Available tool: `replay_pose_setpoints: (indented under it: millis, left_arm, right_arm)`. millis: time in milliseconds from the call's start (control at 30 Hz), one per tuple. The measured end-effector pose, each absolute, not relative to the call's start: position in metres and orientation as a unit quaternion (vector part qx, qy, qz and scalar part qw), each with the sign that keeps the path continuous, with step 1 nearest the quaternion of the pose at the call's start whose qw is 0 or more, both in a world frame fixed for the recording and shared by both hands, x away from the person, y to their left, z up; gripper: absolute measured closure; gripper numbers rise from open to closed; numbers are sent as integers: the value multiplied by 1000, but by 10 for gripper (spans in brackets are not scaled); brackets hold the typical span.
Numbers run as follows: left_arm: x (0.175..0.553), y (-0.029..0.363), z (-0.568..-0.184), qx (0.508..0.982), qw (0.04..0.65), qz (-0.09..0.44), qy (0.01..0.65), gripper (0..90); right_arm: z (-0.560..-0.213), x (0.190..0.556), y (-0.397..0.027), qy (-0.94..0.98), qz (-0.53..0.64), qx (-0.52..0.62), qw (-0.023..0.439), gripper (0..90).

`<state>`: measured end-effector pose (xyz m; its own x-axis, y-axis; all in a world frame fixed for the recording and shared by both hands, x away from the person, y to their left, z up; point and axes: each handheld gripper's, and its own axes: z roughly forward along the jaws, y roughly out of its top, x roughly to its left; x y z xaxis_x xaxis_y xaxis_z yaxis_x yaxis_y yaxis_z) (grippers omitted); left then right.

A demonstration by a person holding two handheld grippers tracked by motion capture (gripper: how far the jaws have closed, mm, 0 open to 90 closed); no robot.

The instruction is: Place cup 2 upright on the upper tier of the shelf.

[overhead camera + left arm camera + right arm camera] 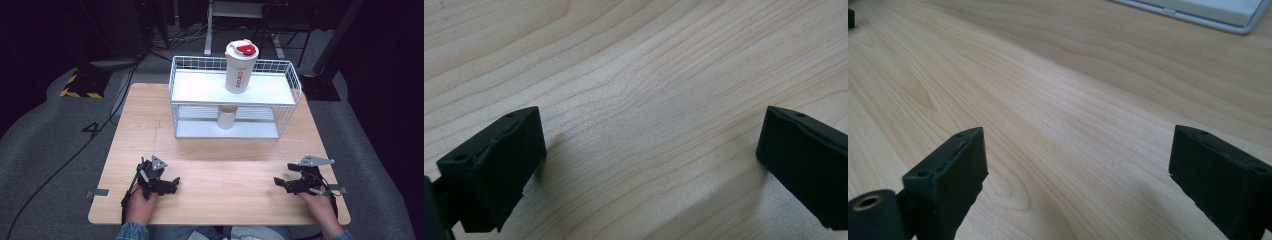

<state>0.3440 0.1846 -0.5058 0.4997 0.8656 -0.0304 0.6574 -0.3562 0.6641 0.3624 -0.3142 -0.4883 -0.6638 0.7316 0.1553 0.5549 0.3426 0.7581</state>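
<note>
My left gripper (174,183) rests low on the wooden table (215,175) near its front left, held by a hand. In the left gripper view its jaws (649,137) stand wide apart over bare wood, so it is open with nothing between them. My right gripper (278,183) lies near the front right, pointing left toward the other one. Its jaws (1075,150) are also apart over bare wood, open and holding nothing. A white tumbler (240,67) with a red-marked lid stands upright on the top shelf of a white wire rack (200,87).
The rack stands at the table's far middle, and a small pale cup (226,117) sits on its lower shelf under the tumbler. A corner of the rack's base (1208,12) lies ahead of the right gripper. Cables and stand legs lie on the floor beyond.
</note>
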Motion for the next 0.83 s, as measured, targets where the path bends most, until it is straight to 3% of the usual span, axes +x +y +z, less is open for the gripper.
replay_pose_setpoints:
  millis: [467,600,833]
  left_arm:
    - [344,185,-506,807,315,165,472,0]
    - [344,185,-506,807,315,165,472,1]
    - [344,185,-506,807,315,165,472,1]
  right_arm:
    - [-503,359,-310,825,383,395,128,90]
    - [-505,357,-306,836,356,382,171,82]
    - [-505,358,-305,835,357,384,168,74]
